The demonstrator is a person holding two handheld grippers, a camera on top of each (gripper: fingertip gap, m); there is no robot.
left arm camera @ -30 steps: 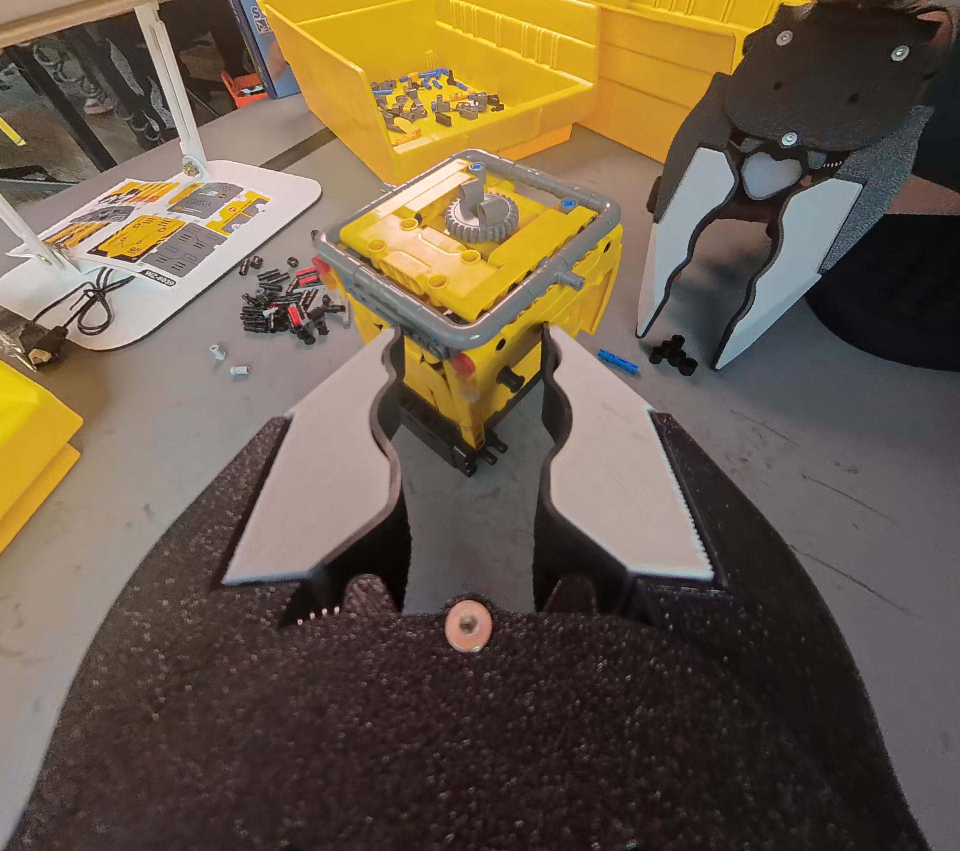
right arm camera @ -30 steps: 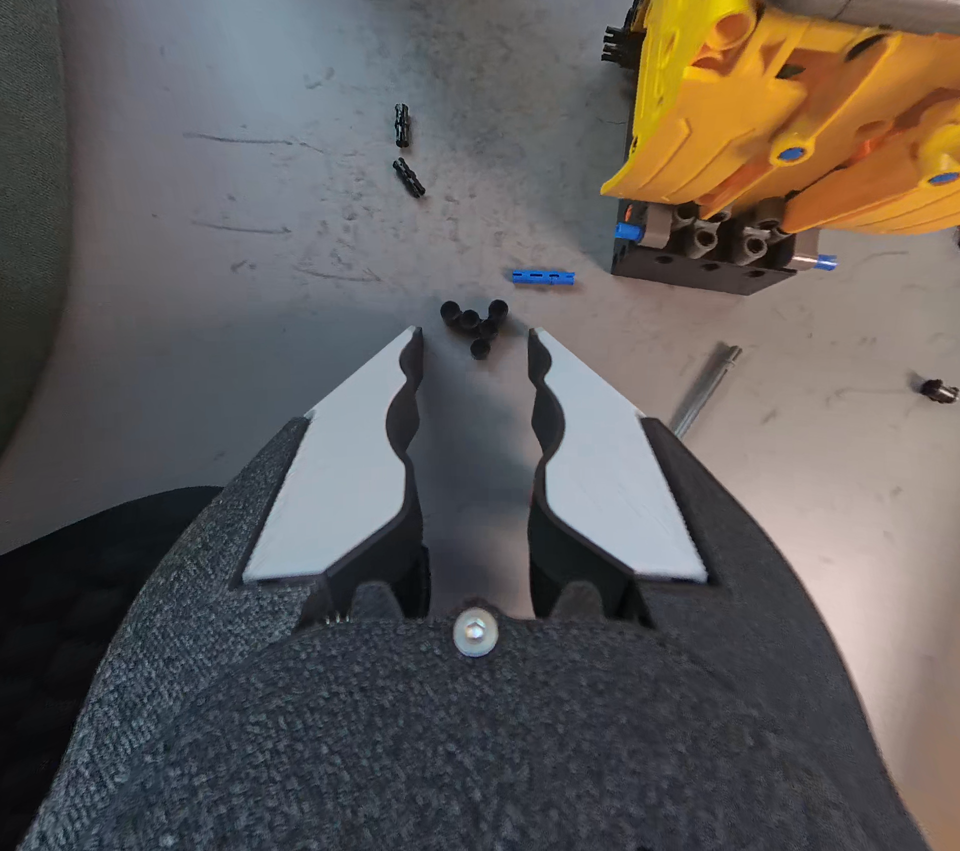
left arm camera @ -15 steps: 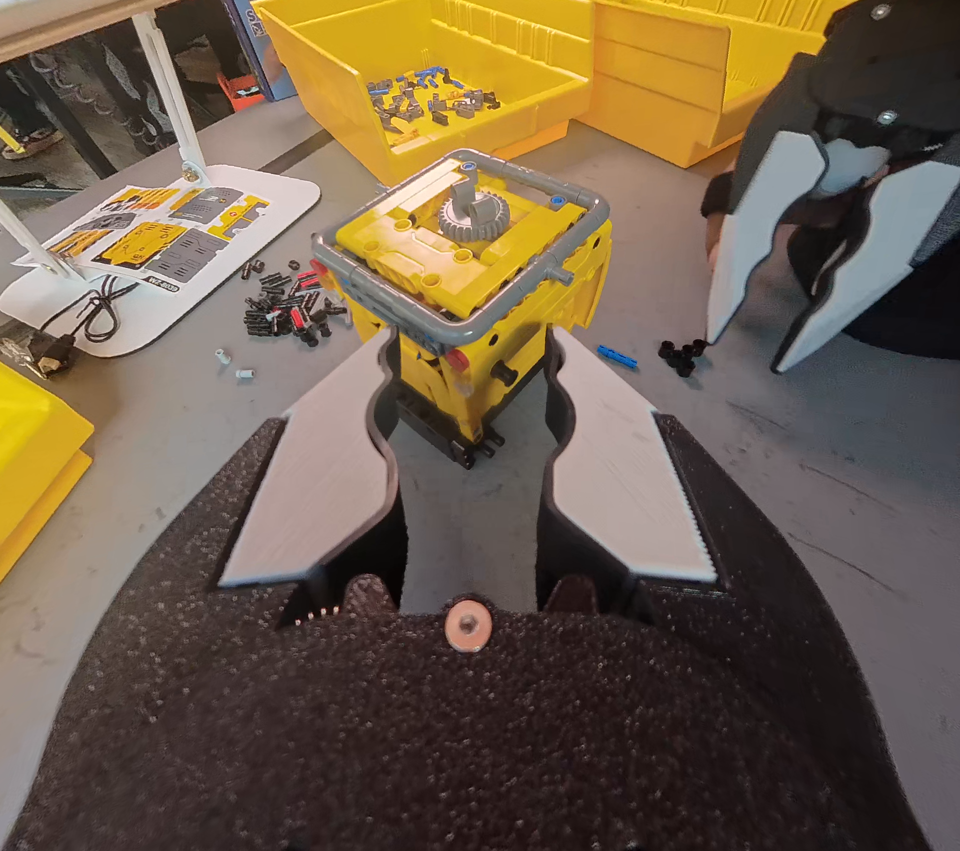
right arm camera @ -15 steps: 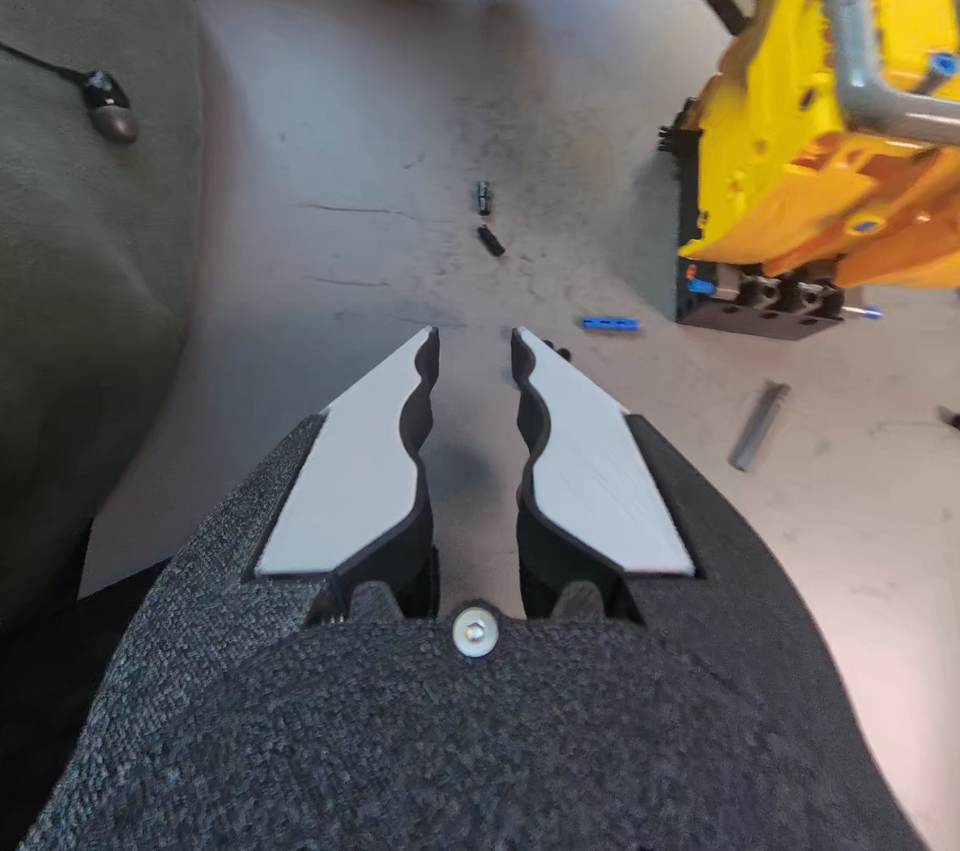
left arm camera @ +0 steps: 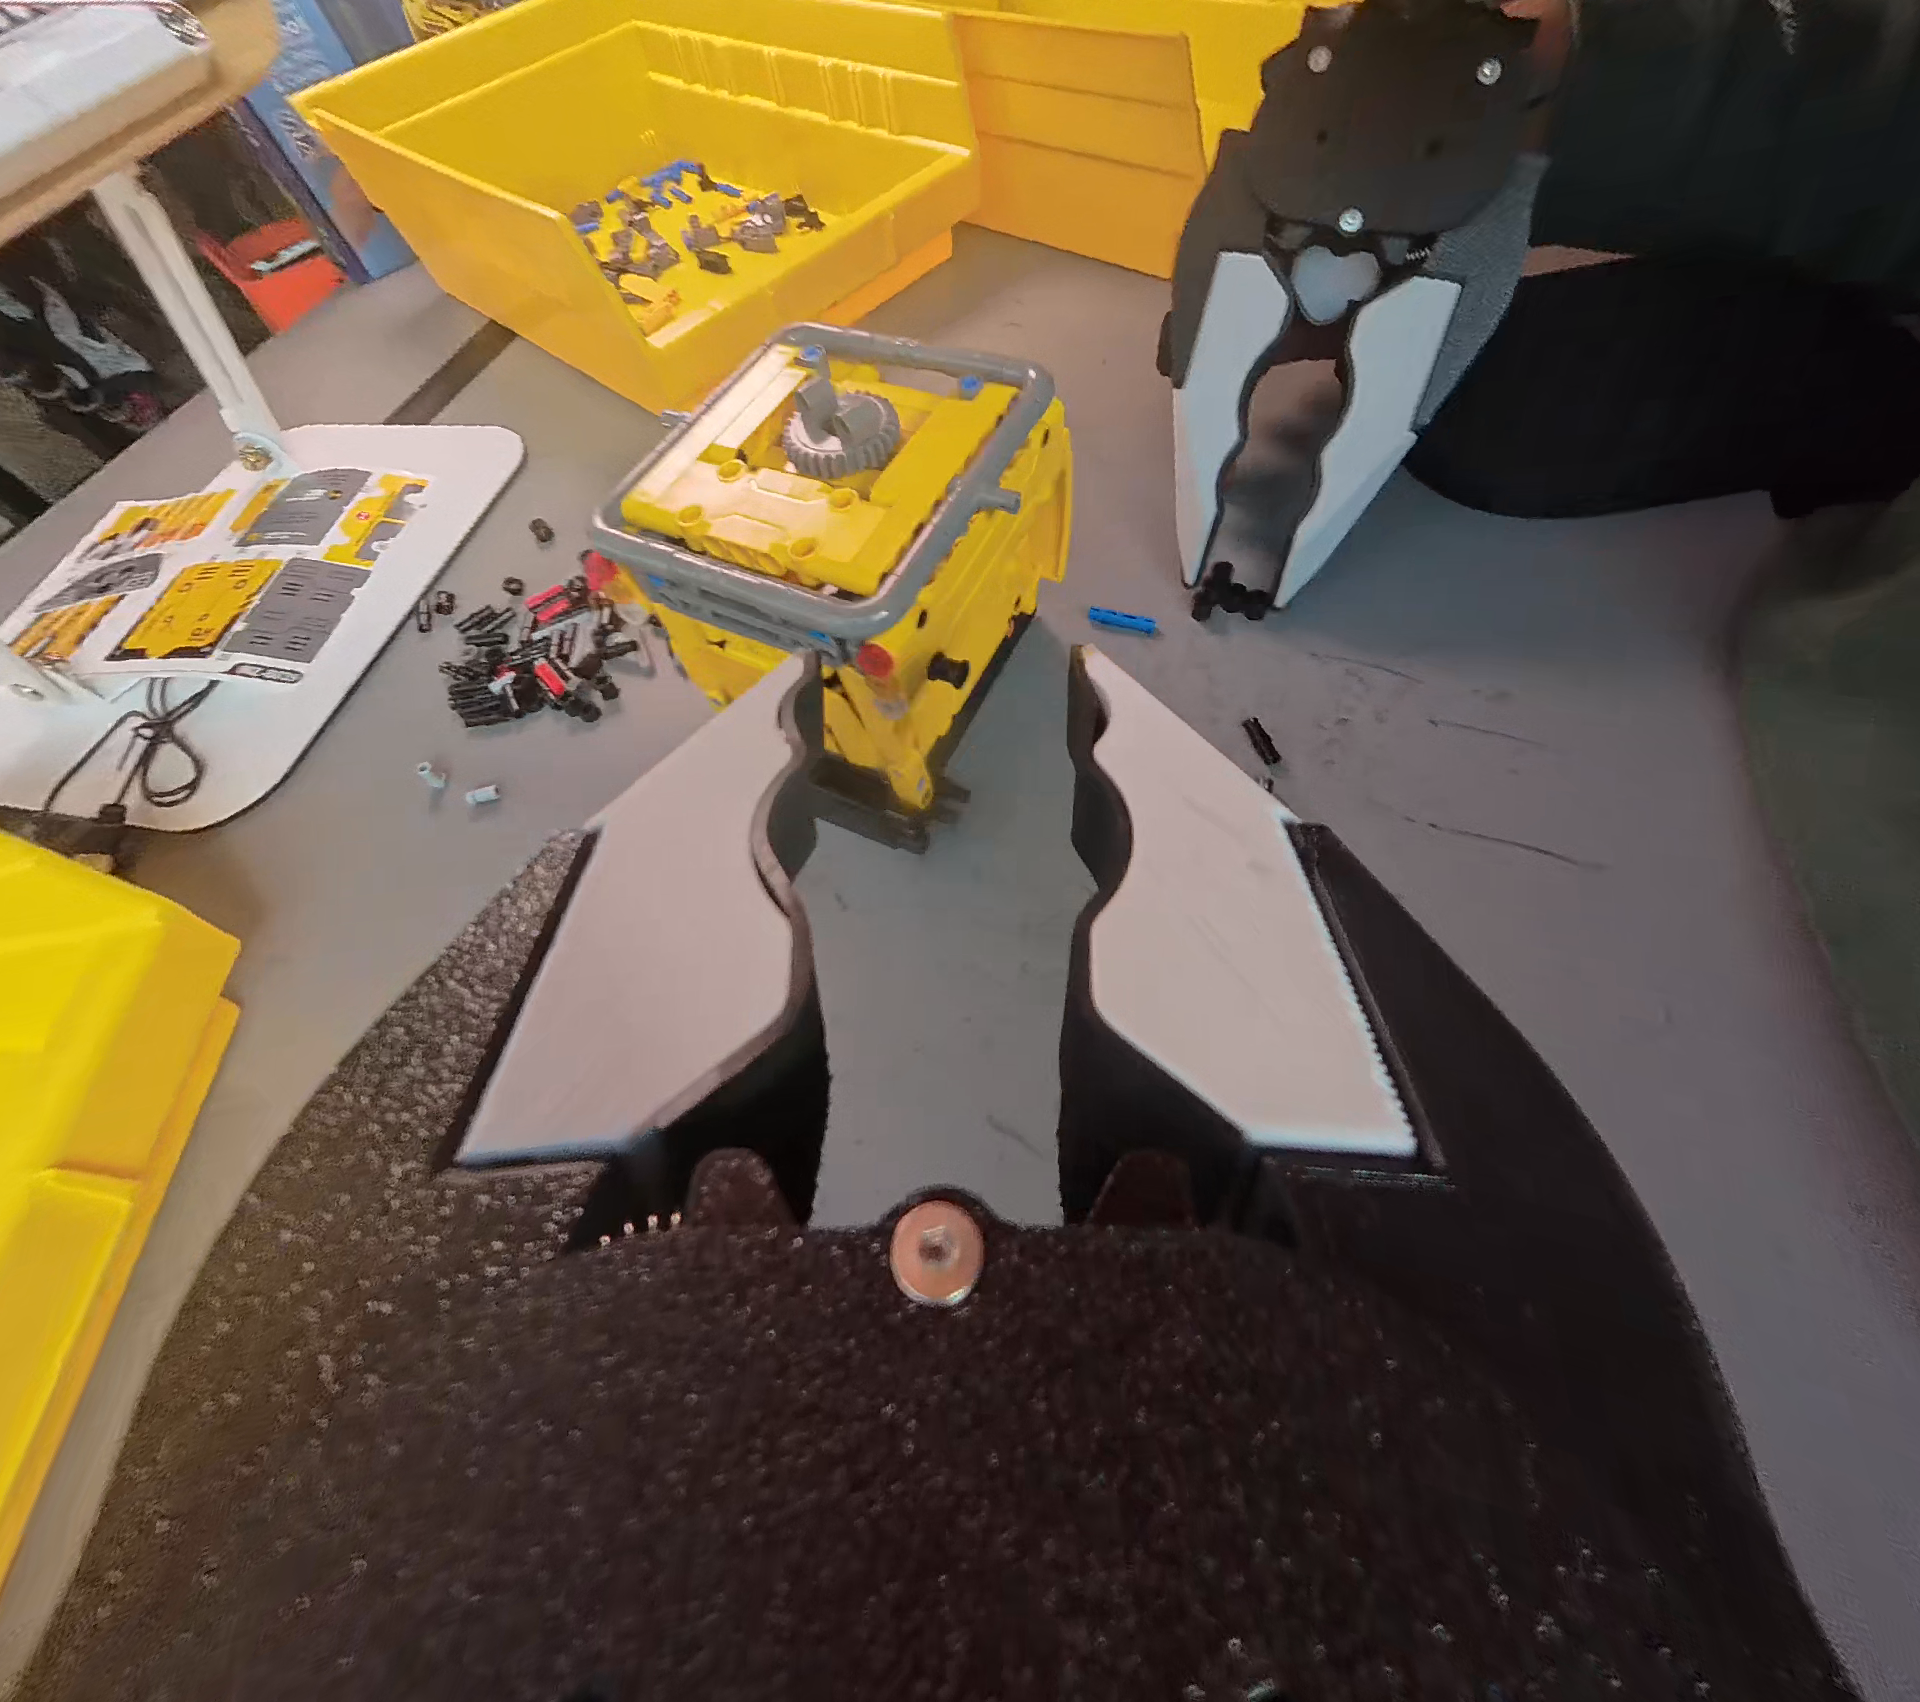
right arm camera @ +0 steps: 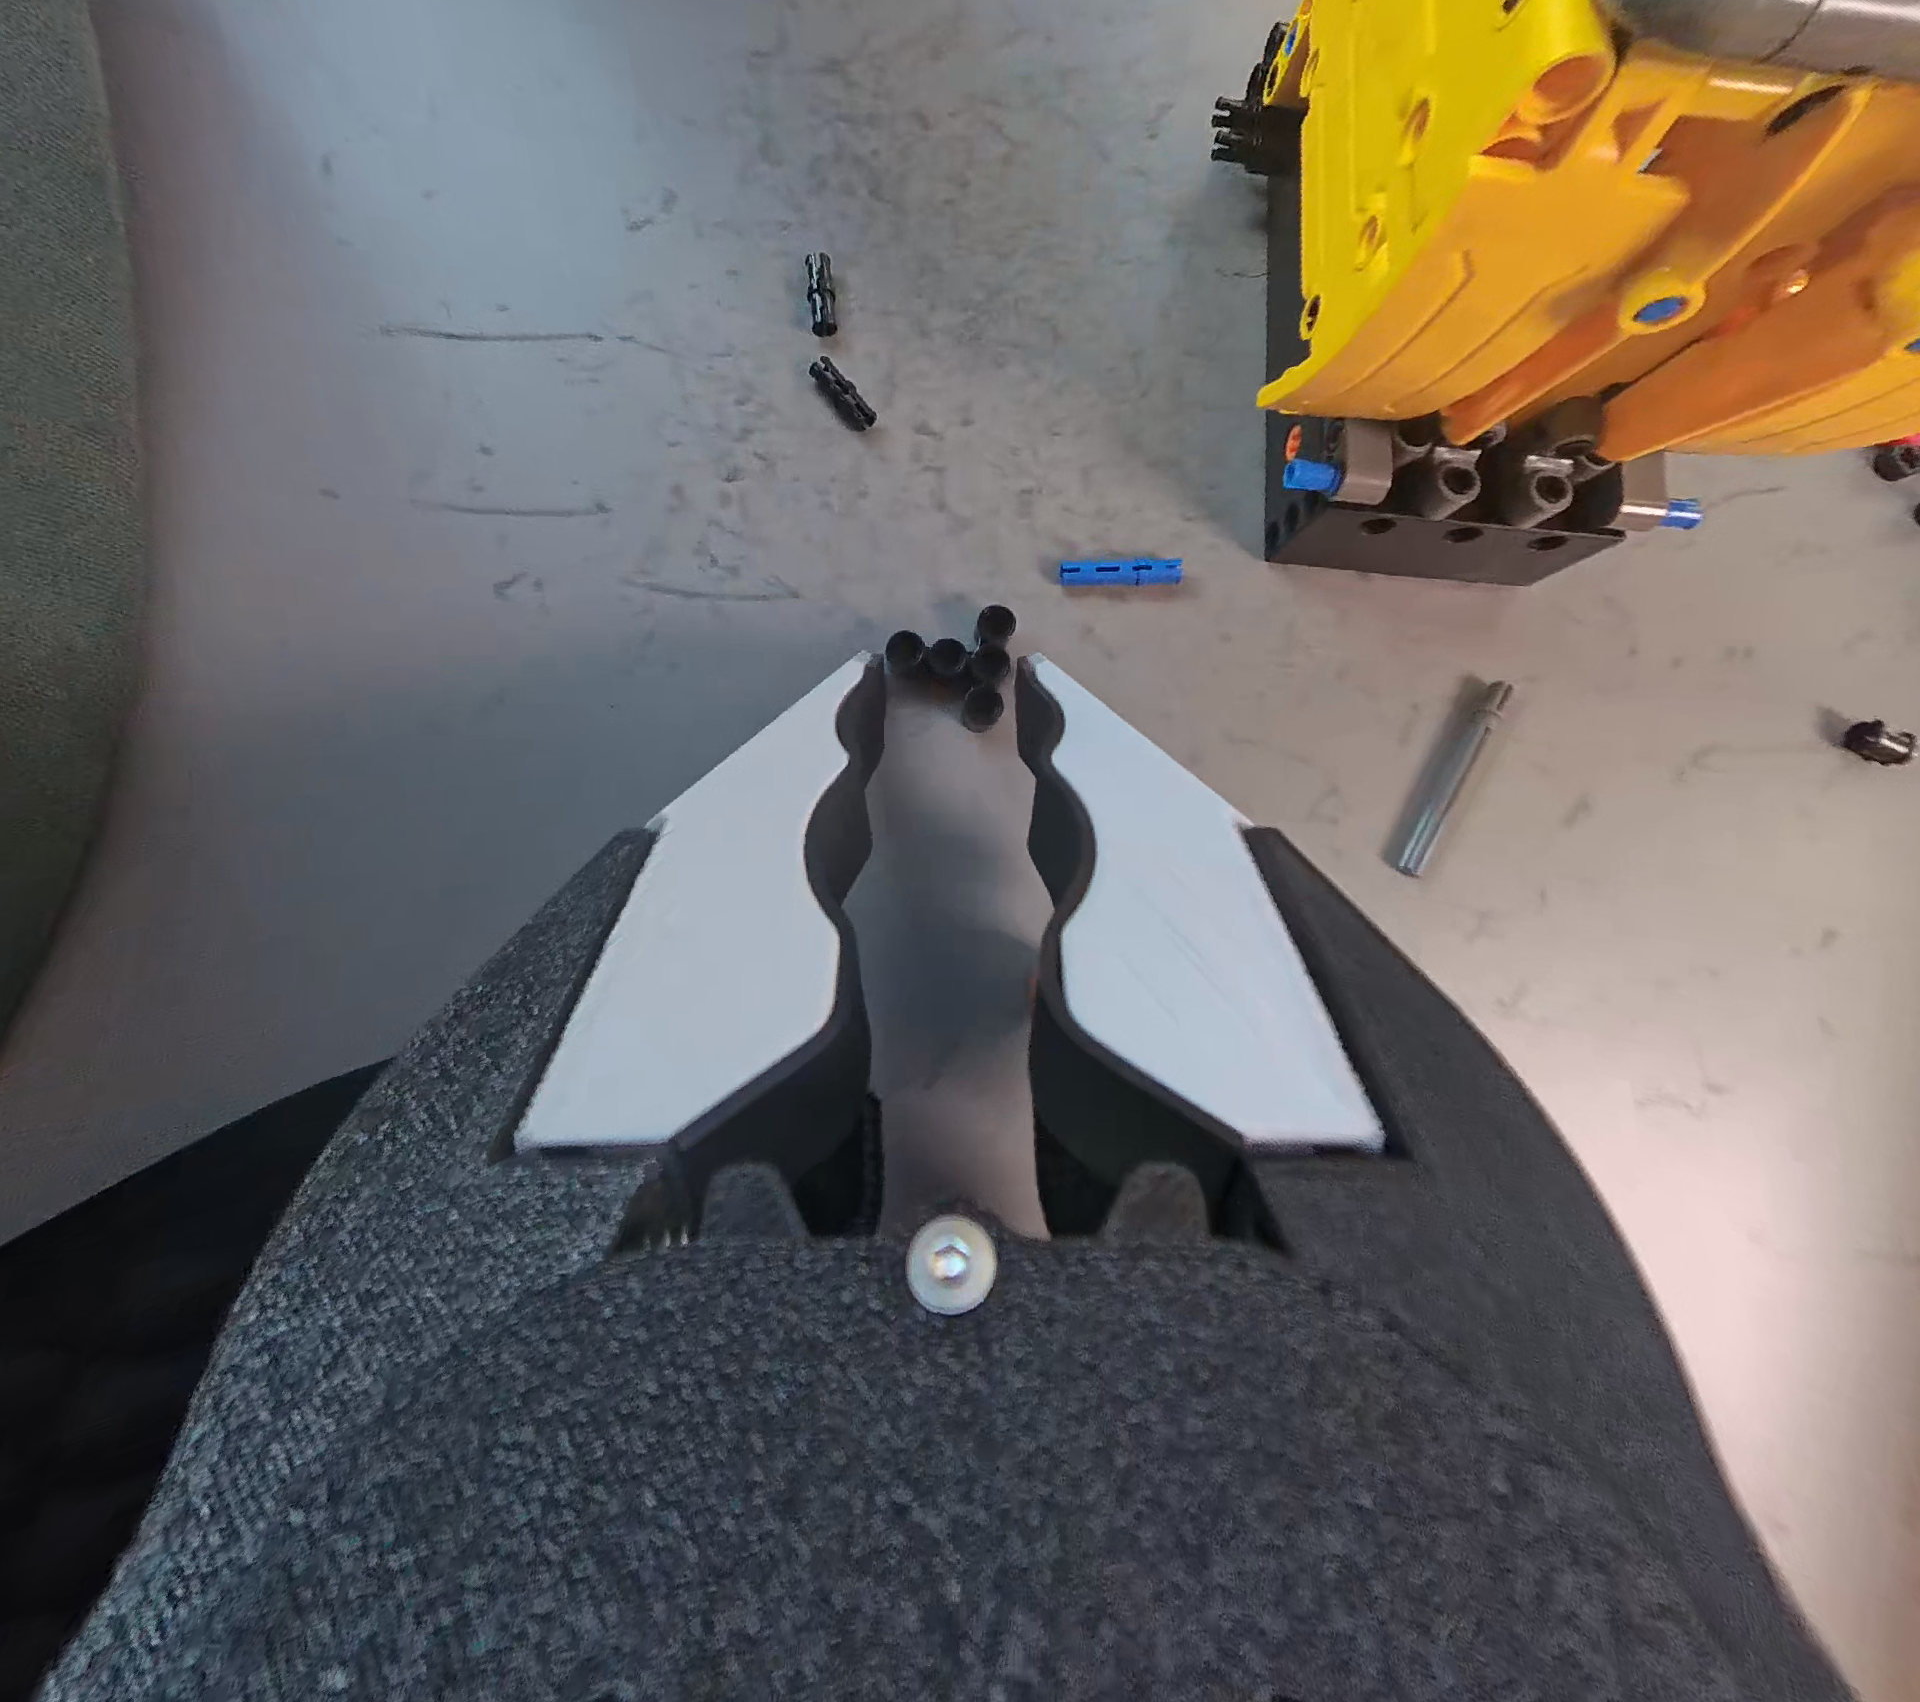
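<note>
A yellow brick-built model with a grey frame and a gear on top stands on the grey table. My left gripper is open and empty, its tips just short of the model's near base. My right gripper points down at a small cluster of joined black connector pieces. Its fingers stand narrowly apart, straddling the cluster, and I cannot tell if they touch it. The right gripper also shows in the left wrist view, right of the model. The model fills the upper right of the right wrist view.
A blue pin, a grey axle and two black pins lie near the cluster. A pile of black and red pins lies left of the model. Yellow bins stand behind, an instruction sheet at left. The tips of one gripper are about 15 cm away from the tips of the other.
My left gripper has drawn back from around the model. My right gripper lifted and tilted, then came back down over the black cluster with its jaws narrower than a second ago.
</note>
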